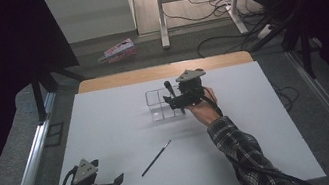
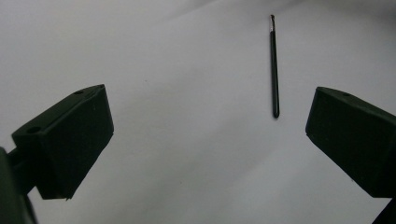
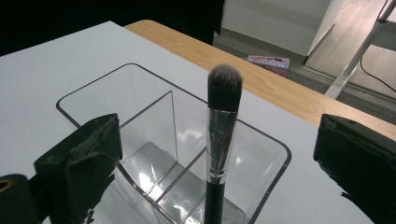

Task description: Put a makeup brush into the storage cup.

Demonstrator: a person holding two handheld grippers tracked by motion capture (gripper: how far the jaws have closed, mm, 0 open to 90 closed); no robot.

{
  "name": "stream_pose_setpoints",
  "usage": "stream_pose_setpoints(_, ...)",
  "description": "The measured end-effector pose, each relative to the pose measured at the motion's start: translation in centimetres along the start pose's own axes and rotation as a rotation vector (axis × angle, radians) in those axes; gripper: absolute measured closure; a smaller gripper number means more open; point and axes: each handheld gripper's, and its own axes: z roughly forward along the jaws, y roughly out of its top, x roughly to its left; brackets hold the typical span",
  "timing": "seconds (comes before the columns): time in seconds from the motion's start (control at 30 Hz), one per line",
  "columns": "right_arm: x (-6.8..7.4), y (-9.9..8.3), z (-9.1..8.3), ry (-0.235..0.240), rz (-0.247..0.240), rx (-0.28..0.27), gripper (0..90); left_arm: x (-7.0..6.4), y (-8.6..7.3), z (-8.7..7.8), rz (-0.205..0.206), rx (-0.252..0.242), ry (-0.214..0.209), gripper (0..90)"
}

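At the near edge of a white-topped bench (image 1: 108, 132), the left tool (image 1: 112, 183) rests with jaws spread wide and empty. A thin black brush (image 1: 156, 158) lies loose on bare surface just beyond it, with open room all around. Farther back, the right tool (image 1: 174, 102) hovers at a clear divided organizer (image 1: 157, 105); its own view shows jaws apart beside a fluffy makeup brush (image 3: 223, 121) standing upright in the box. Behind the bench's wooden far edge, a pink package (image 1: 117, 50) and cables lie on the floor.

Two brushes: one thick (image 3: 223, 140), one thin (image 1: 156, 158); one clear organizer (image 3: 177, 140).
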Motion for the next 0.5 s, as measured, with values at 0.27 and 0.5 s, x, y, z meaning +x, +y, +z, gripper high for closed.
stream_pose_setpoints(0.27, -0.16, 0.21, -0.27, 0.021, 0.028, 0.007, 0.0, 0.03, 0.01, 0.03, -0.002, -0.001, -0.003, 1.4)
stream_pose_setpoints(0.5, -0.28, 0.22, -0.38, 0.039, 0.047, 0.017, 0.0, 0.11, 0.02, -0.03, -0.006, -0.009, -0.005, 1.1)
